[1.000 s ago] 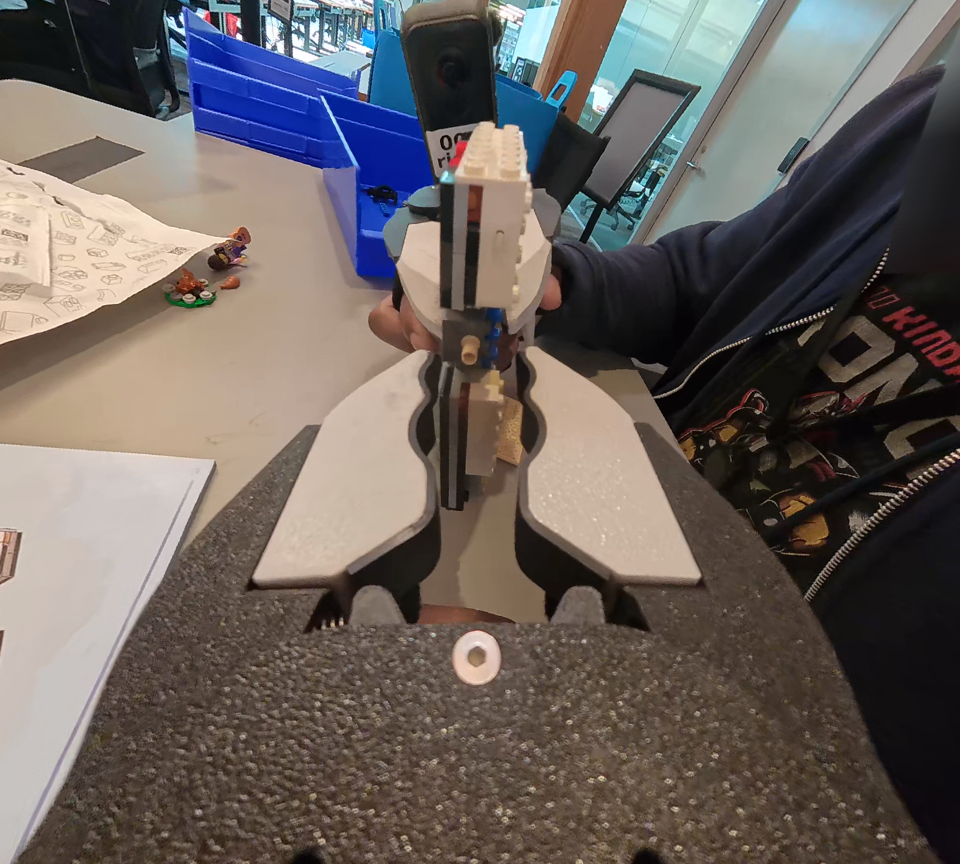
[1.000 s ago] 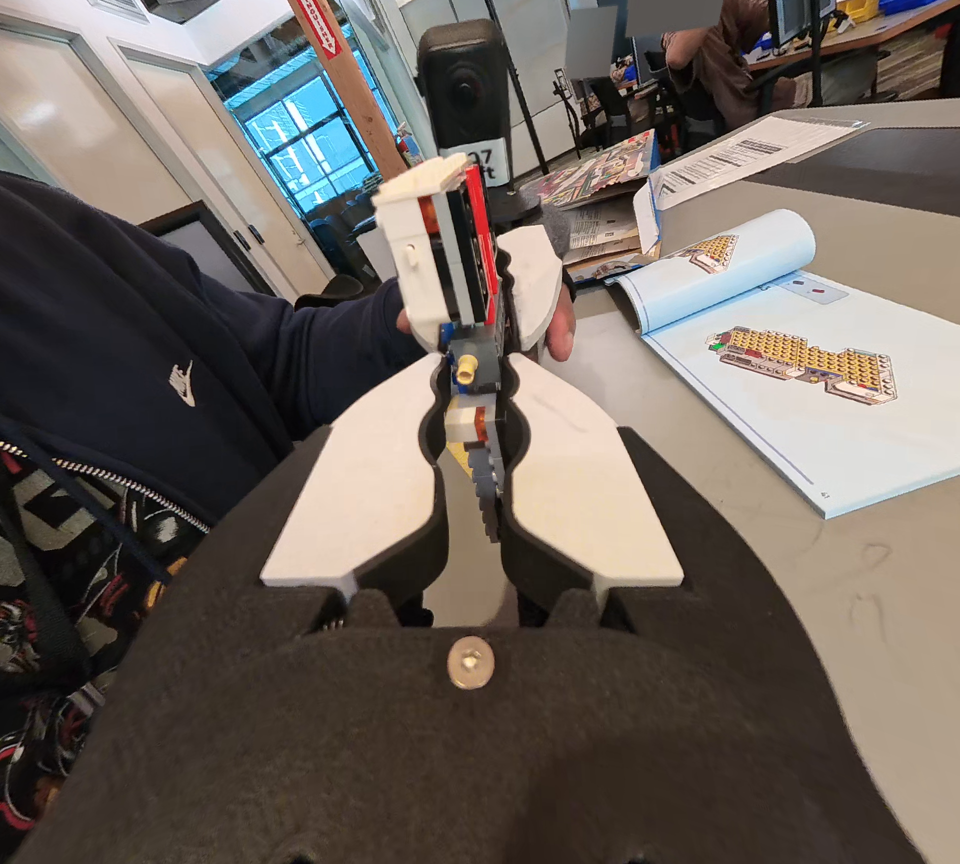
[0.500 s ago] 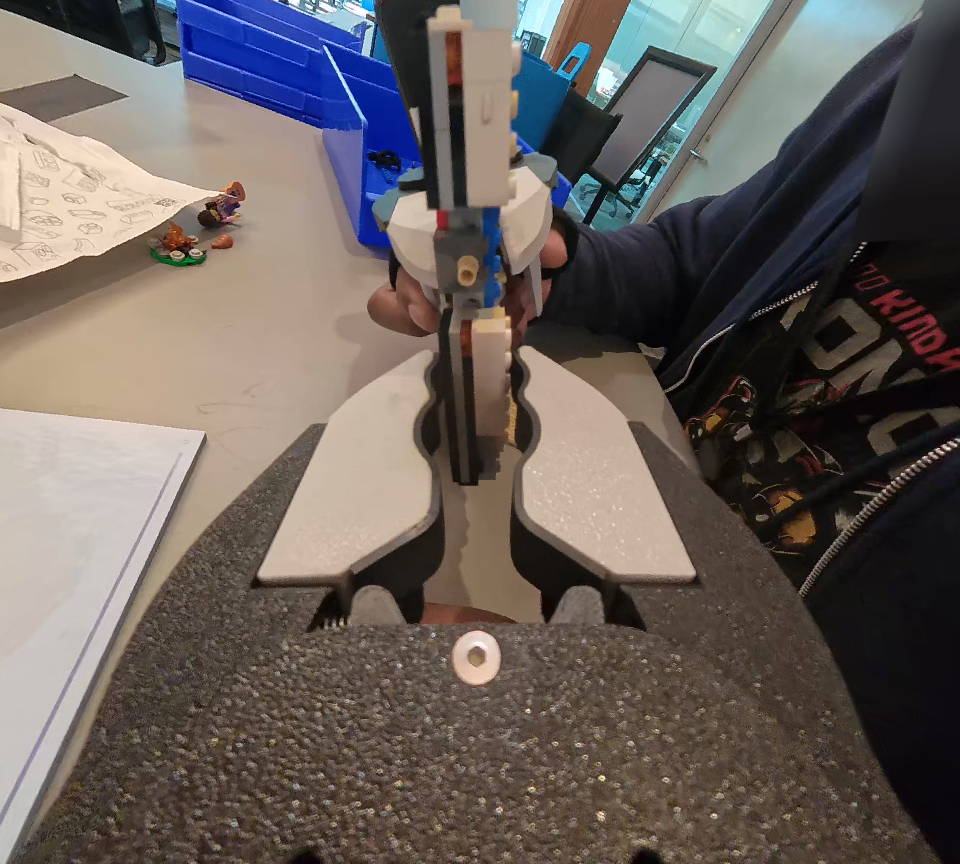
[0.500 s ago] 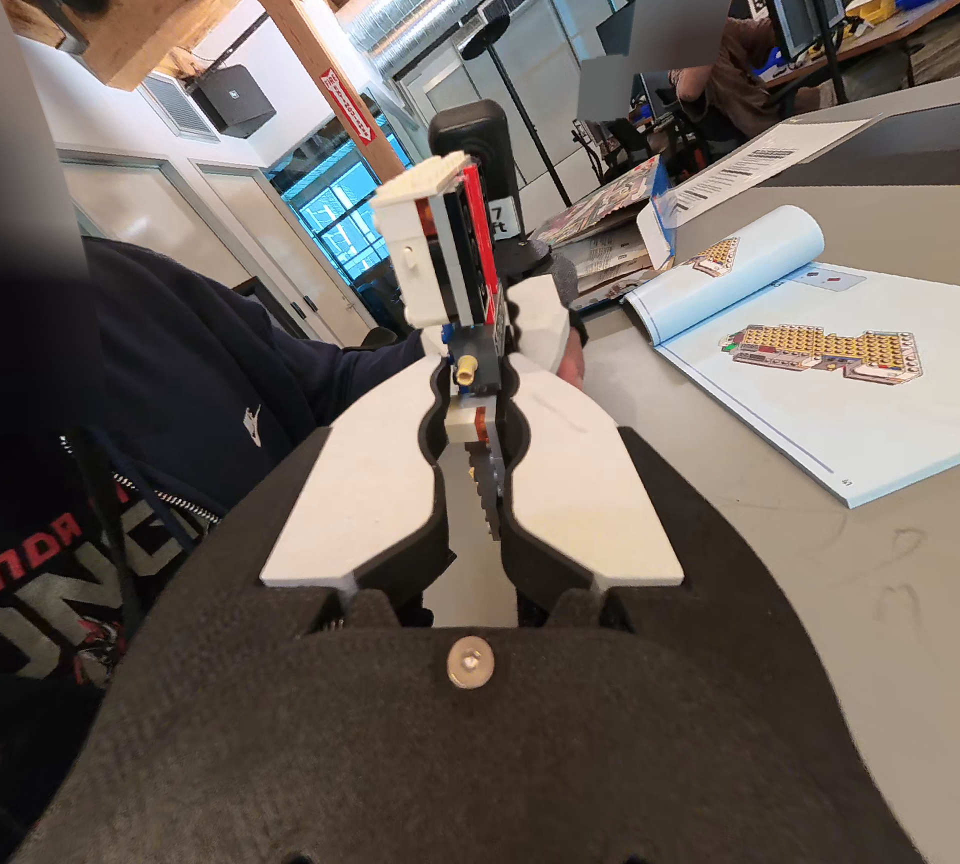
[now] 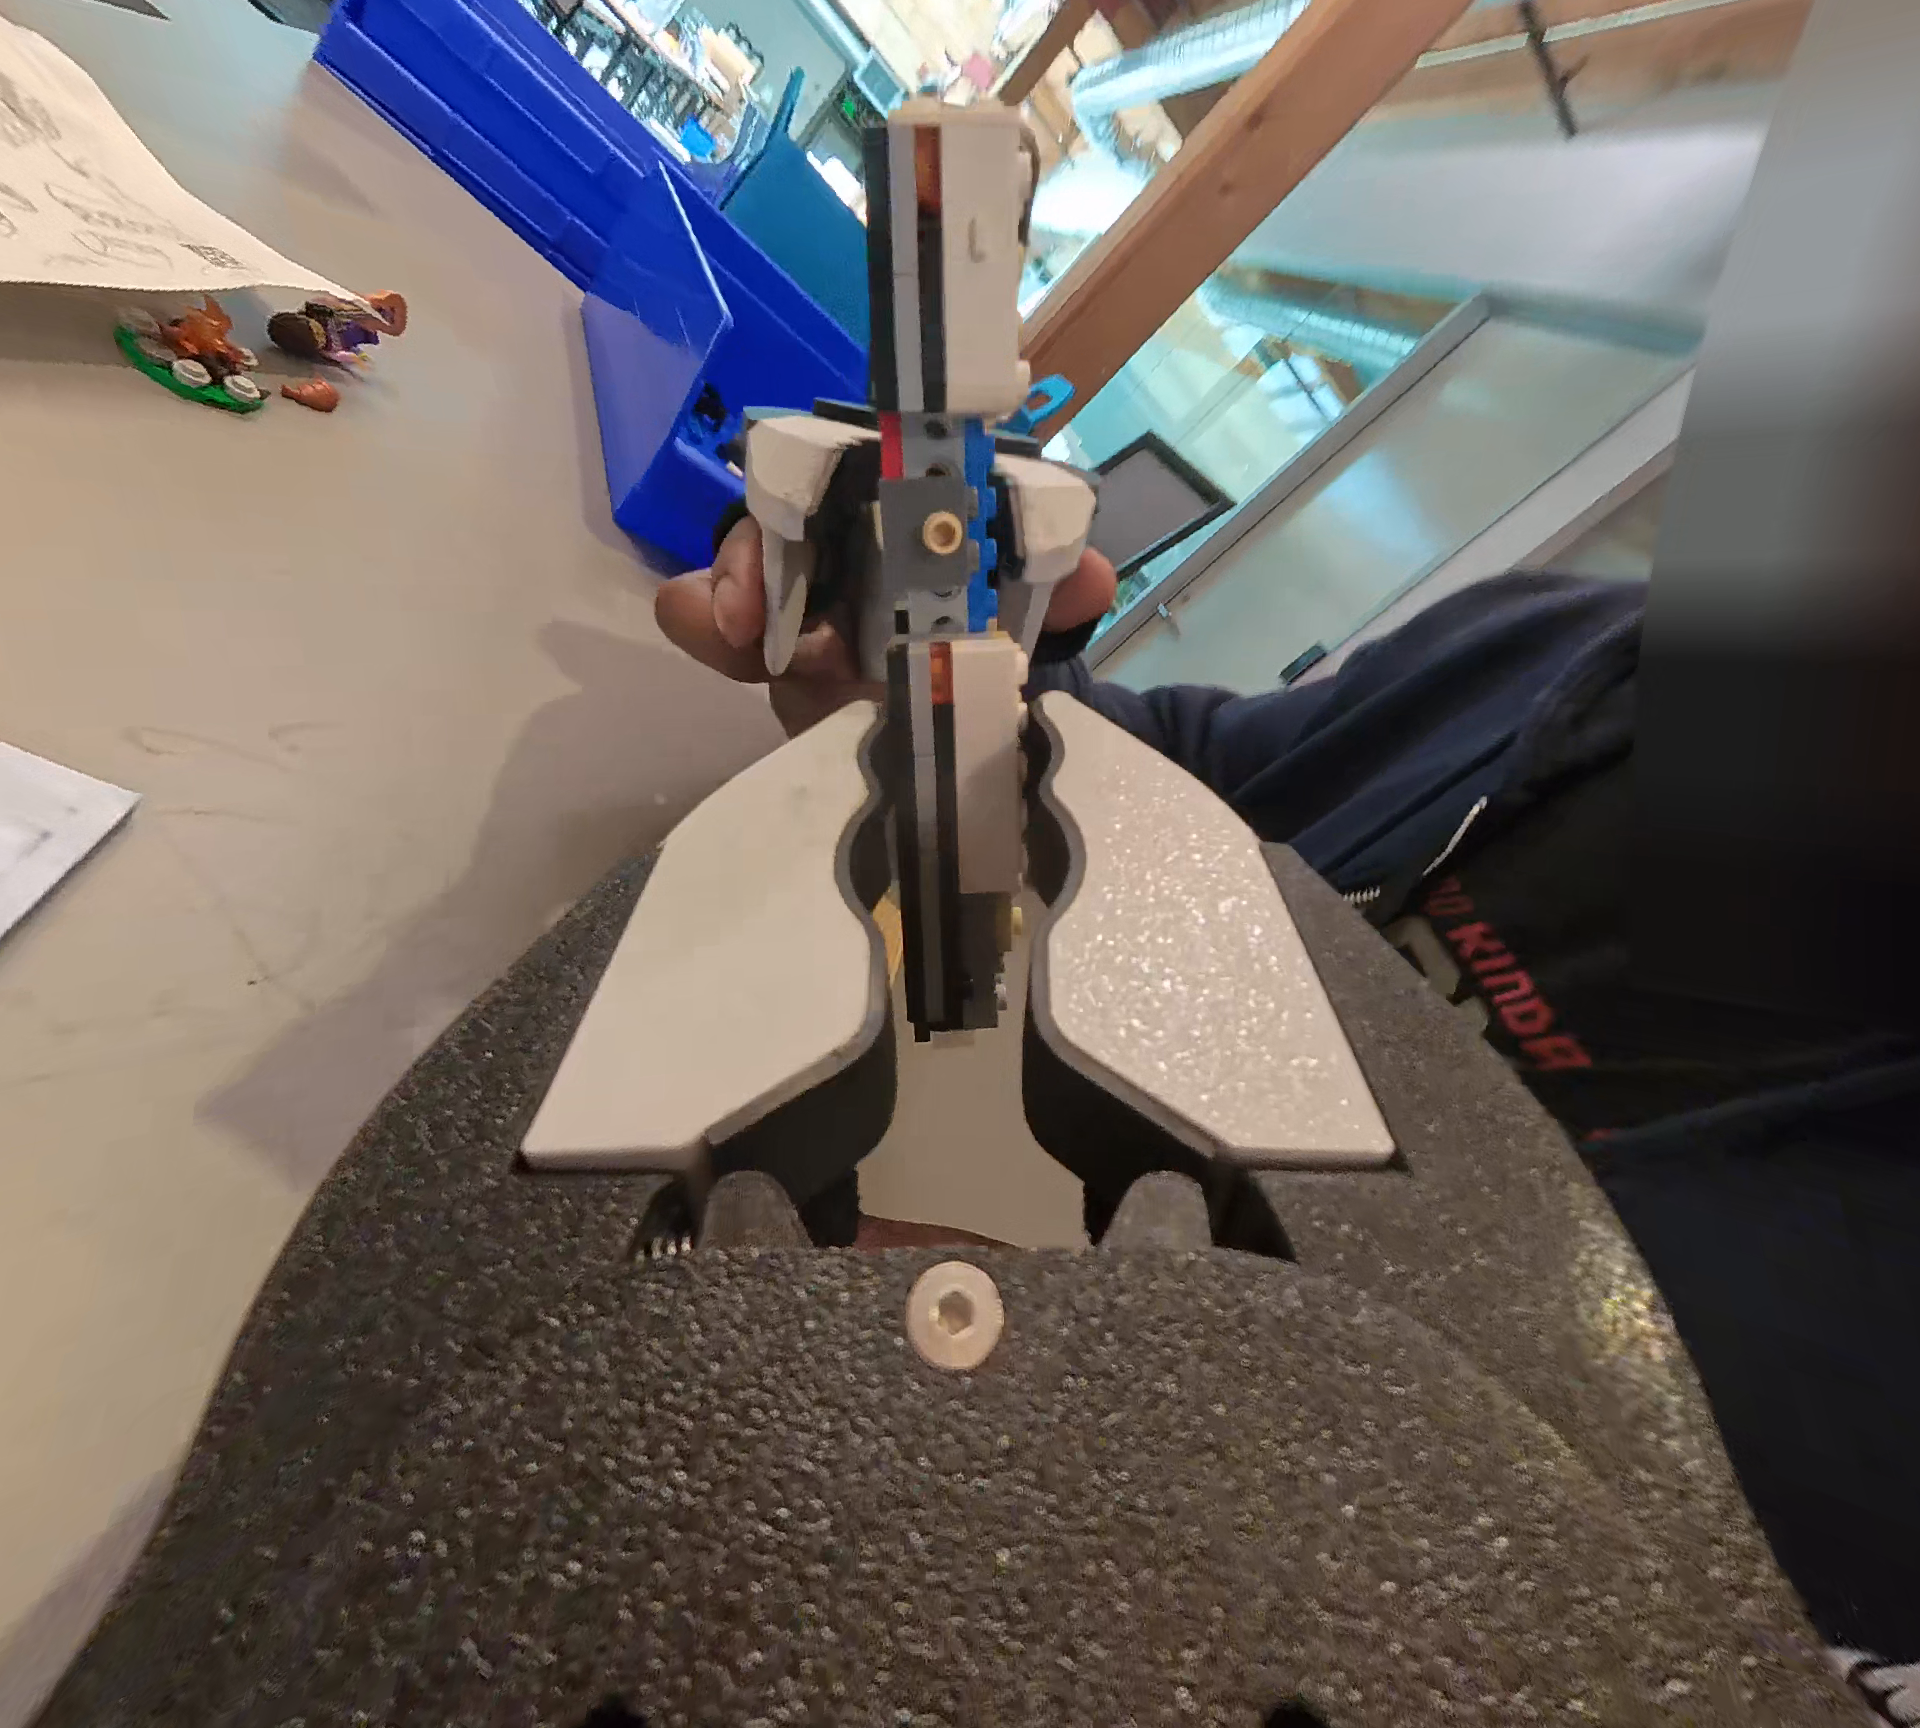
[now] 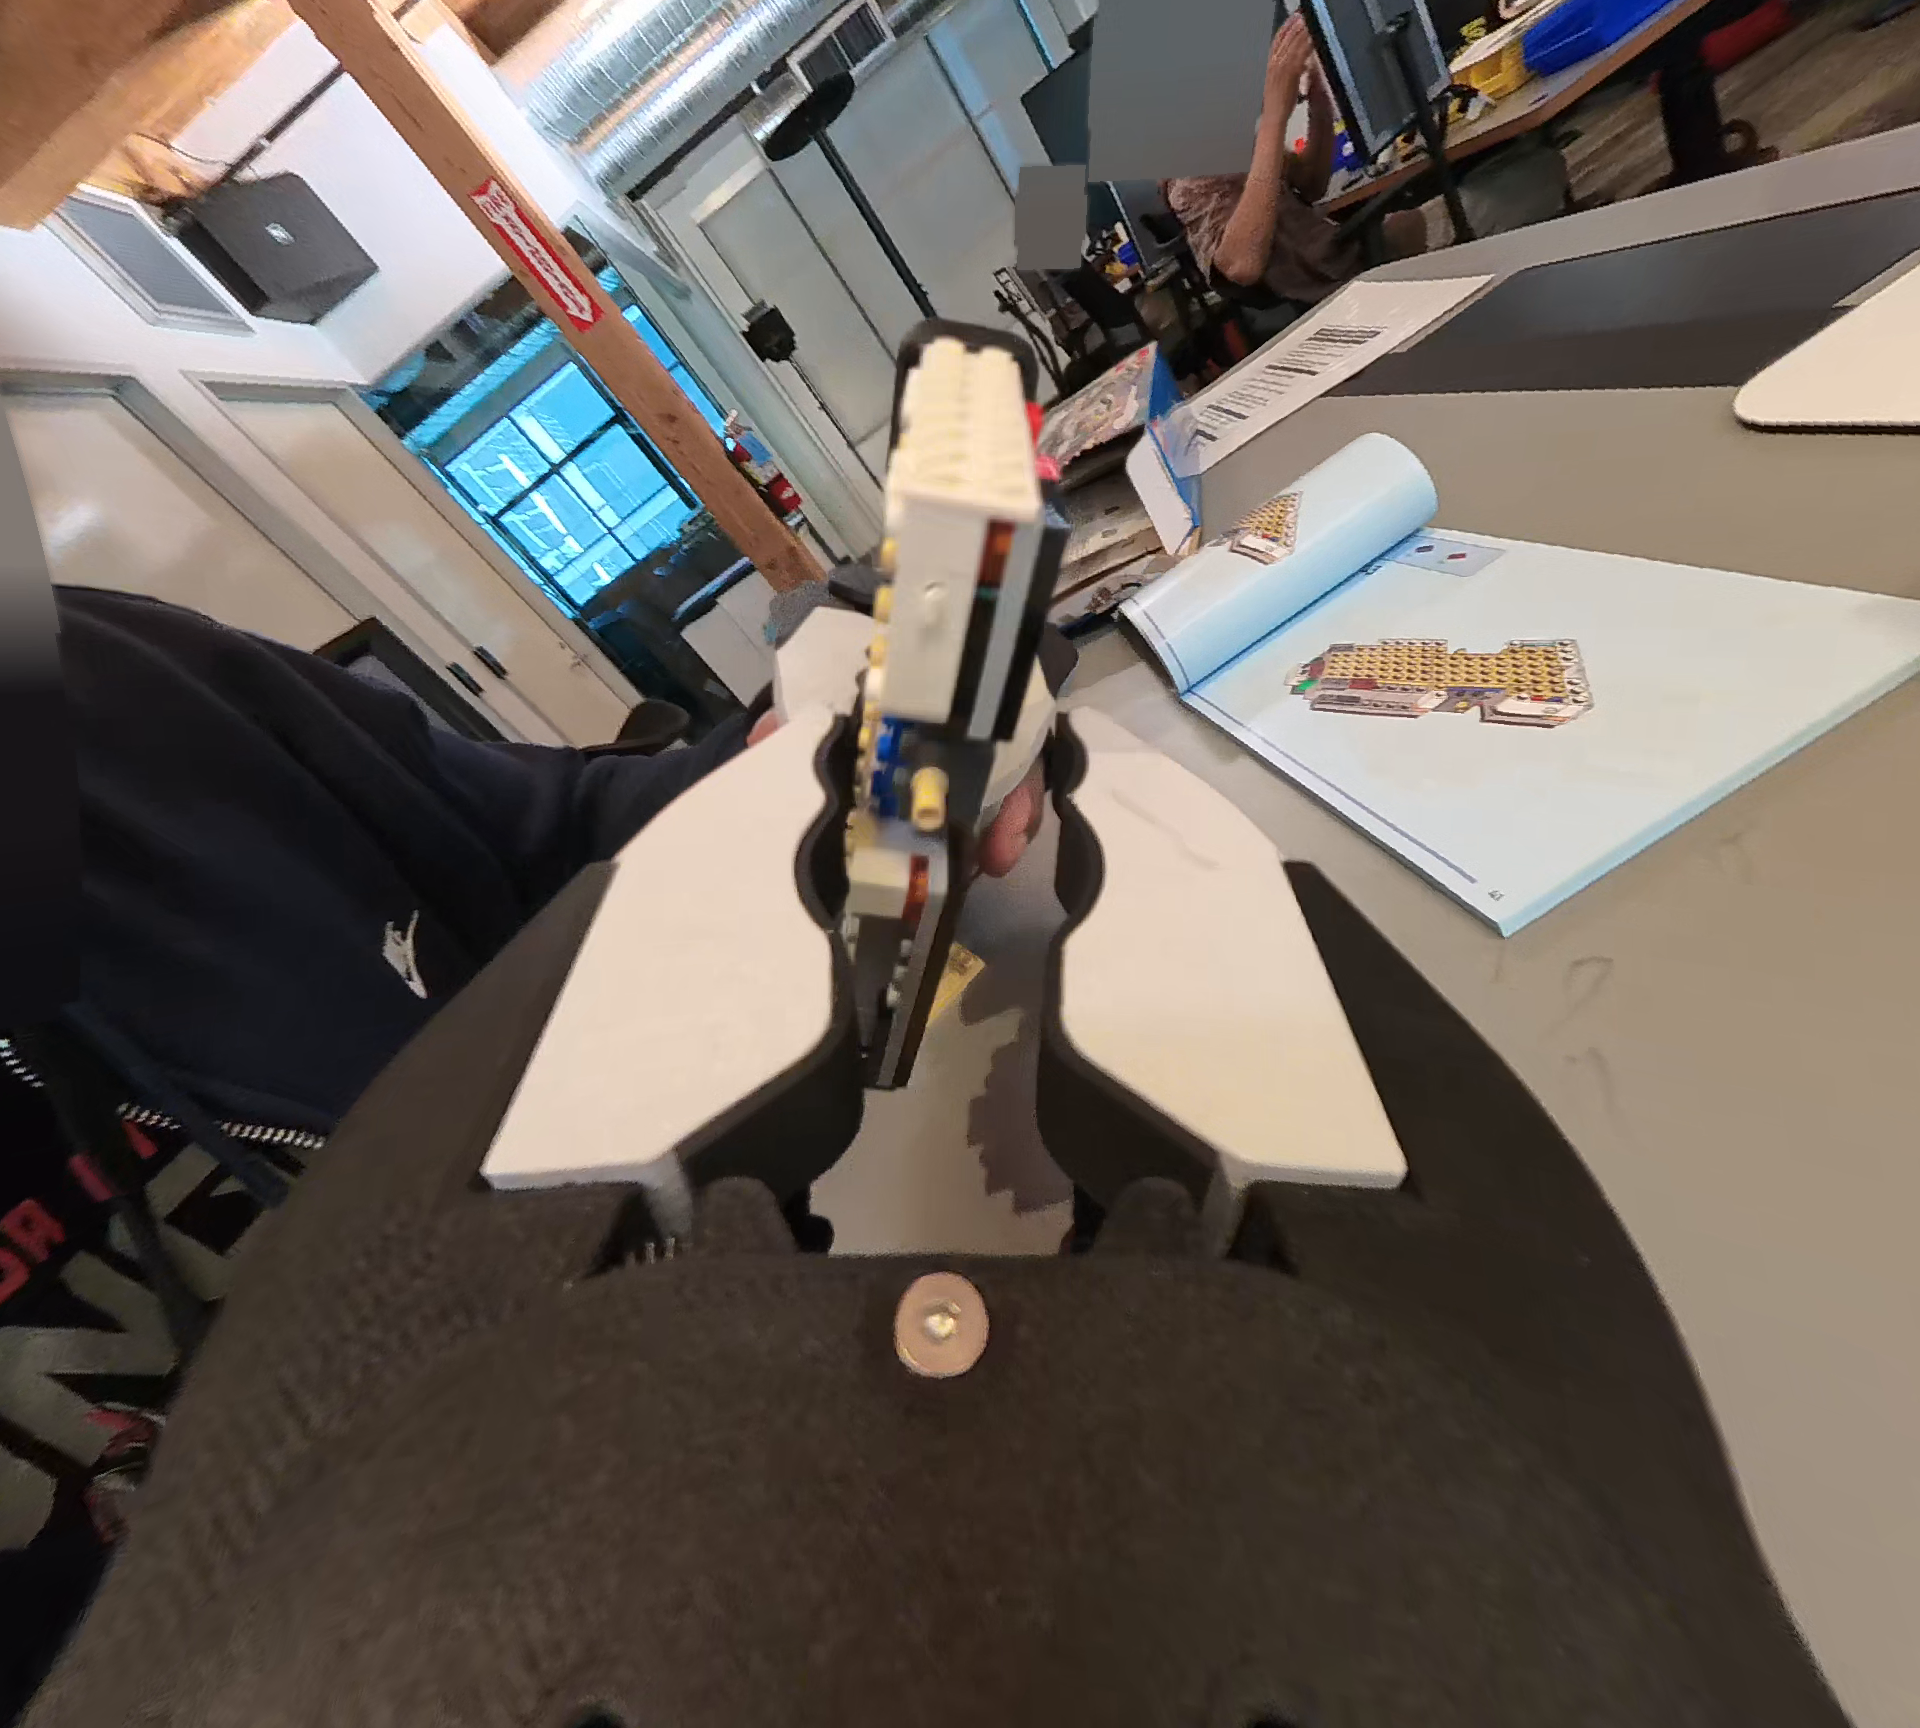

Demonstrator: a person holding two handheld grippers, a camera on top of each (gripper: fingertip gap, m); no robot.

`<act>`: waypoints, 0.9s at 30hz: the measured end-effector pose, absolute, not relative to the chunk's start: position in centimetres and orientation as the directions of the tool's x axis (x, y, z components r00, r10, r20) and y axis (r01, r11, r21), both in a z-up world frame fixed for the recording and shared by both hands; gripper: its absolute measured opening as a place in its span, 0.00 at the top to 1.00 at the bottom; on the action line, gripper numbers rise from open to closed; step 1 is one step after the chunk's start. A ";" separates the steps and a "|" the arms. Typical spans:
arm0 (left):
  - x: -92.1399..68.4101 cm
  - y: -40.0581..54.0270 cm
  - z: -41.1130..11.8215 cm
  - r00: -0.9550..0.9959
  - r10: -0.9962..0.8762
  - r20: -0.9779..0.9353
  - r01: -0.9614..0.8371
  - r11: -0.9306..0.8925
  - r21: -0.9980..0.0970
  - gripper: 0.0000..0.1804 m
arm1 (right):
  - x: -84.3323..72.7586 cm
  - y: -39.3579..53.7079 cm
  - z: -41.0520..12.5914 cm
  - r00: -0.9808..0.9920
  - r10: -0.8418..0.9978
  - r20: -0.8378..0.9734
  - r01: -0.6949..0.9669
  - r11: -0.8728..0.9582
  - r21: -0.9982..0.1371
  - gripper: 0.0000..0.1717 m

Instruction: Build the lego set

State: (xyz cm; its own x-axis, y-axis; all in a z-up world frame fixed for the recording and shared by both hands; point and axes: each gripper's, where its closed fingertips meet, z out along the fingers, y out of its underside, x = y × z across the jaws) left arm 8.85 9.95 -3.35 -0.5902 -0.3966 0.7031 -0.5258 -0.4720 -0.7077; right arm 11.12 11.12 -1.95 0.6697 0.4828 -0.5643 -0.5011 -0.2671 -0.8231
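A long brick model of white, black, grey and blue parts (image 5: 956, 276) stands upright between the two grippers, which face each other. My left gripper (image 5: 951, 722) is shut on its near end, both pads pressed on the white and black layers. In the right wrist view the model (image 6: 956, 577) stands between the spread fingers of my right gripper (image 6: 945, 738). It lies against the left finger (image 6: 727, 899), with a clear gap to the right finger (image 6: 1174, 930). The right gripper also shows in the left wrist view (image 5: 920, 483), with its fingers apart around the grey middle section.
Blue bins (image 5: 499, 89) stand at the table's far edge. A printed sheet (image 5: 83, 224) and small brick figures (image 5: 197, 359) lie to the left. An open instruction booklet (image 6: 1558, 743) lies to the right on the grey table (image 6: 1662, 1107). A person's dark sleeve (image 6: 260, 847) is close. The grippers are tip to tip, or close to it.
My right gripper's jaws have opened and its pads no longer press on the model. The left gripper keeps its grip. Both views have tilted upward and the model has turned.
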 end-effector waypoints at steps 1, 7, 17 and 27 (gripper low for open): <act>9.0 10.2 -3.2 -0.576 -0.389 0.719 -0.524 -0.499 -0.690 0.87 | 11.2 11.0 -1.9 0.683 0.476 -0.553 -0.486 -0.268 -0.832 0.77; 9.5 12.6 -3.0 -0.481 -0.365 0.797 -0.456 -0.672 -0.583 0.87 | 11.6 10.1 -3.1 0.822 0.409 -0.397 -0.286 -0.307 -0.908 0.74; 8.7 16.1 -4.2 -0.356 -0.274 0.893 -0.335 -0.855 -0.396 0.87 | 9.4 2.3 -9.9 0.930 0.325 -0.172 0.059 -0.595 -0.802 0.71; 8.1 15.6 -5.1 -0.339 -0.203 0.919 -0.351 -0.879 -0.323 0.87 | 7.9 -0.5 -14.4 0.957 0.280 -0.073 0.176 -0.764 -0.621 0.67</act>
State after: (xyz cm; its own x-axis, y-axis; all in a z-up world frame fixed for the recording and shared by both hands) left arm 8.06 15.57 -5.12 -0.3386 -0.2029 0.9188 -0.3512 -0.8787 -0.3234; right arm 7.91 -0.48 -14.43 0.9572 0.2800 -0.0728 0.1760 -0.7635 -0.6213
